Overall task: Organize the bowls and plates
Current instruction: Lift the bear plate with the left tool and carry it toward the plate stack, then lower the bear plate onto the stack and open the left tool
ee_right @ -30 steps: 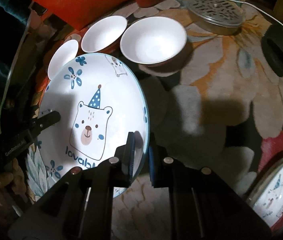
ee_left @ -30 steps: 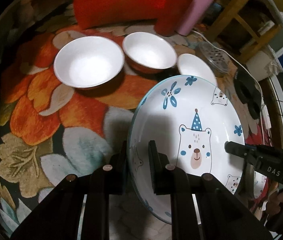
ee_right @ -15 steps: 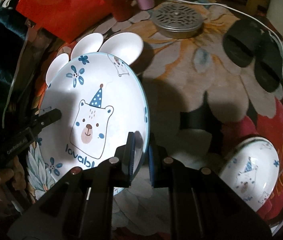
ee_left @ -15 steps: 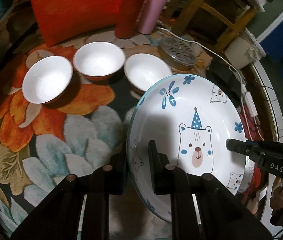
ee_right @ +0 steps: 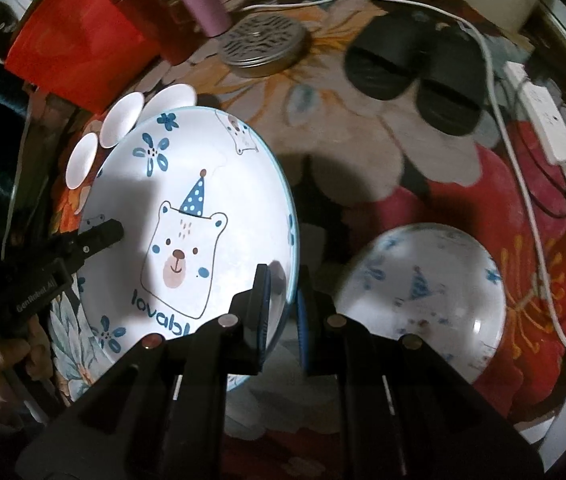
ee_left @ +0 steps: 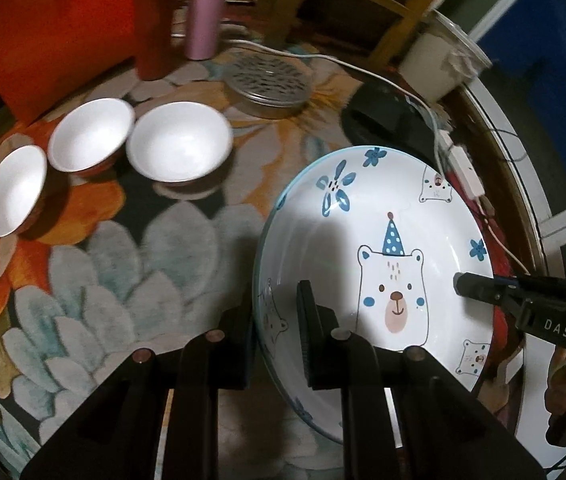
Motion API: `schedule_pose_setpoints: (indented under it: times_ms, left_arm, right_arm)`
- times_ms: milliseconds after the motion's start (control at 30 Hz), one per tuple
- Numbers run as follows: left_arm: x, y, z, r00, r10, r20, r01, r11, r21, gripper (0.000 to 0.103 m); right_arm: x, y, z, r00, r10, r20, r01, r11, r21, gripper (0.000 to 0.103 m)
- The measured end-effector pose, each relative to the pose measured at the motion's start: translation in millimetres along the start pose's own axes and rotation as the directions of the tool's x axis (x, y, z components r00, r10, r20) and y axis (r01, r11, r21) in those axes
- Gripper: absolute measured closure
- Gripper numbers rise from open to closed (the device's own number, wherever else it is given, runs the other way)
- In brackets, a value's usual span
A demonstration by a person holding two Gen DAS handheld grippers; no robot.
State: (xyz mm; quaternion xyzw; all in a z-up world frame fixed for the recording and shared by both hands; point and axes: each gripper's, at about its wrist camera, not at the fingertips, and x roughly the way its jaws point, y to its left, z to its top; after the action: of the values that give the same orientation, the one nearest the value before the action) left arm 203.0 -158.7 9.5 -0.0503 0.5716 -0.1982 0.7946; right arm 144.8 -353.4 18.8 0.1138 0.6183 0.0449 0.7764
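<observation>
Bear plate (ee_left: 379,240) being gripped at opposite rims by left jaws and right jaws, second plate (ee_right: 423,300) lying right of right jaws

Floral tablecloth (ee_left: 115,264) under dim light — wooden chair (ee_left: 359,12), blue wall (ee_left: 551,60) behind.

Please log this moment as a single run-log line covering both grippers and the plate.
left gripper: shut on bear plate rim | right gripper: shut on opposite rim | plate: lifted, tilted | second bear plate: on table | three white bowls: grouped

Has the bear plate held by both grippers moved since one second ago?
Yes. The bear plate was carried rightward, away from the white bowls and toward the second bear plate.
</observation>
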Motion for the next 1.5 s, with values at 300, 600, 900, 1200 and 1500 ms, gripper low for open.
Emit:
schedule_pose_setpoints:
  times_ms: [300, 600, 900, 1200, 1500]
  left_arm:
    - [22.8, -58.4, -3.7, 0.998, -0.039, -0.047, 0.043, 0.996, 0.076, 0.086]
    - [46.2, -103.6, -13.5, 0.993, -0.061, -0.098, 0.073, 0.988, 0.133, 0.086]
    - [77.6, -142.4, -26.9, 0.986, -0.050, -0.160, 0.083, 0.976, 0.203, 0.086]
    - [111.5, -160.7, -42.7, 0.974, -0.016, -0.228, 0.074, 0.966, 0.246, 0.086]
    - [124.3, -173.7, -47.2, 0.976, 0.065, -0.206, 0.006, 0.945, 0.326, 0.086]
  right_arm:
    - [-18.2, -50.1, -19.9, 0.999, -0.040, -0.012, 0.041, 0.997, 0.064, 0.090]
    - [-25.6, -93.4, -36.9, 0.996, -0.079, -0.028, 0.082, 0.990, 0.118, 0.090]
    - [-17.9, -134.7, -56.1, 0.993, -0.096, -0.072, 0.107, 0.979, 0.172, 0.090]
    - [0.8, -167.2, -71.1, 0.990, -0.083, -0.115, 0.109, 0.964, 0.241, 0.090]
    - [11.1, -179.4, -76.2, 0.989, -0.083, -0.121, 0.111, 0.960, 0.258, 0.090]
